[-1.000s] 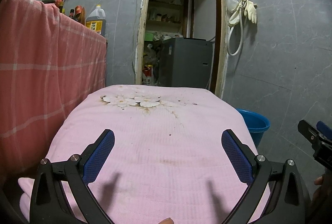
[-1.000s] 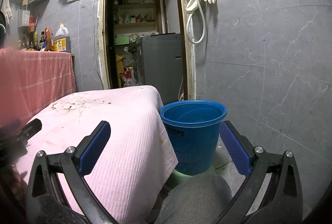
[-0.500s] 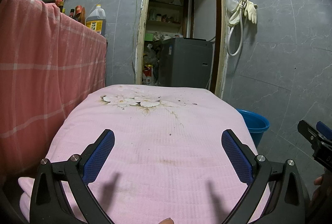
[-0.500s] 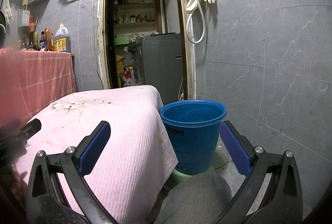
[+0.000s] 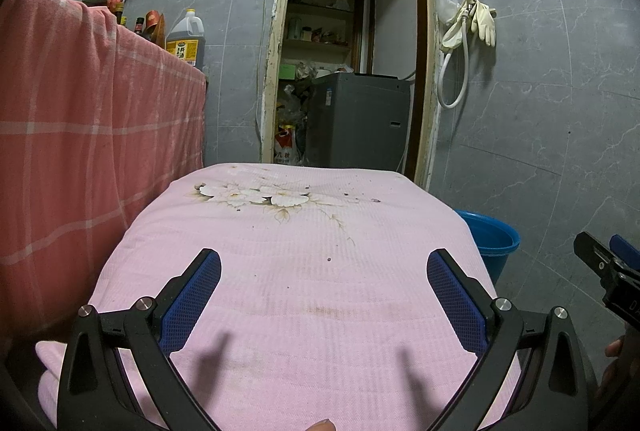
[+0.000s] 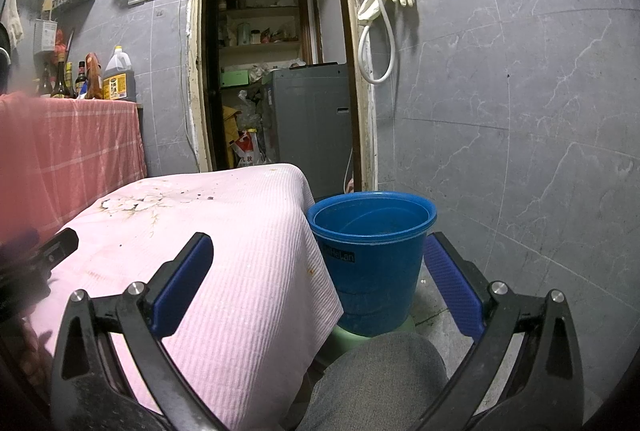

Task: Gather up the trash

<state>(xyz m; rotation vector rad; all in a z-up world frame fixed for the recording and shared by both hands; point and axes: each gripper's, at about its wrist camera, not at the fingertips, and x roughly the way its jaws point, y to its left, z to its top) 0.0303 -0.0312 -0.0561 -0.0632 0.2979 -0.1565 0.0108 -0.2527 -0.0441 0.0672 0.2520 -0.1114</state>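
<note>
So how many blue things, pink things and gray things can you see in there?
Blue: 1, the bucket
Pink: 2, the table cloth and the checked cloth
Gray: 1, the washing machine
Total: 4

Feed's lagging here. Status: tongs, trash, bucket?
Left tongs open, empty, over pink cloth. Right tongs open, empty, facing blue bucket. No trash piece in view; only small specks on cloth. Nothing in the way.

Both wrist views share the pink-covered table (image 5: pixel 320 311).
</note>
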